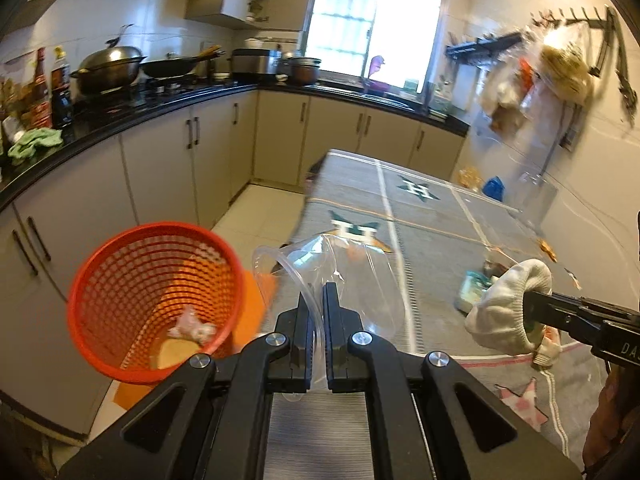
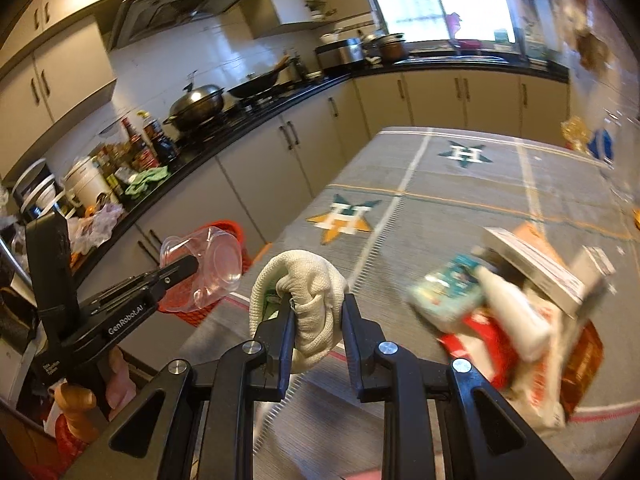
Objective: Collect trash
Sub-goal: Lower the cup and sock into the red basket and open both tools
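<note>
My left gripper (image 1: 318,296) is shut on the rim of a clear plastic cup (image 1: 352,272), held over the table's left edge beside the red mesh trash basket (image 1: 156,300). The basket holds a crumpled pink-white scrap (image 1: 191,326). My right gripper (image 2: 316,304) is shut on a bunched white cloth glove (image 2: 308,284) above the table. In the left wrist view the glove (image 1: 504,304) and right gripper show at right. In the right wrist view the cup (image 2: 212,268) and left gripper show at left, in front of the basket (image 2: 228,230).
The table has a grey star-patterned cloth (image 2: 440,208). A pile of wrappers, boxes and packets (image 2: 532,300) lies at its right side. Kitchen cabinets and a black counter (image 1: 160,108) with woks and bottles run along the left. Bags hang on the right wall (image 1: 552,68).
</note>
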### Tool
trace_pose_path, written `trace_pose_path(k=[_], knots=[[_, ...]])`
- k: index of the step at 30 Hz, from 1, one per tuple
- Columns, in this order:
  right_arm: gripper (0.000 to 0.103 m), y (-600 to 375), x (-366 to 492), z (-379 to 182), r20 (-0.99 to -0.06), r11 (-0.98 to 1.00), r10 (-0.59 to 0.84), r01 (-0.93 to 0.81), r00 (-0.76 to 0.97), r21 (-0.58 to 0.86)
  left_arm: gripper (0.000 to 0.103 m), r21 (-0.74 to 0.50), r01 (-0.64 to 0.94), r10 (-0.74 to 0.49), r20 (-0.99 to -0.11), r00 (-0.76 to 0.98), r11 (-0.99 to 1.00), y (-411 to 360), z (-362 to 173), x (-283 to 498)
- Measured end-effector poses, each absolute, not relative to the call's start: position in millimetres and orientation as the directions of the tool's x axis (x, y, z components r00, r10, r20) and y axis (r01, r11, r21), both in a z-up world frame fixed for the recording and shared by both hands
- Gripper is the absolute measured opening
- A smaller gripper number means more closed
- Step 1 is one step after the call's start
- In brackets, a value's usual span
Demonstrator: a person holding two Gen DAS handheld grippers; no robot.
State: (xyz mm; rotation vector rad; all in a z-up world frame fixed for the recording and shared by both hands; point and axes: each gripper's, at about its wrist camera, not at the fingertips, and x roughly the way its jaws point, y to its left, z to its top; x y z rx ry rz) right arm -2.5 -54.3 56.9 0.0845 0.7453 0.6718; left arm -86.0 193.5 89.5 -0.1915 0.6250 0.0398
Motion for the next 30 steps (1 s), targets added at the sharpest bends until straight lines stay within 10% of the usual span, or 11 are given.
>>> trace_pose_path(k=[30], knots=[[0.025,119,43,55,-0.647,0.672,0.668,-0.672,0.368,0.312,0.004,-0.185,-0.335,0.153,-0.624,0.766,0.924,321,66,-88]])
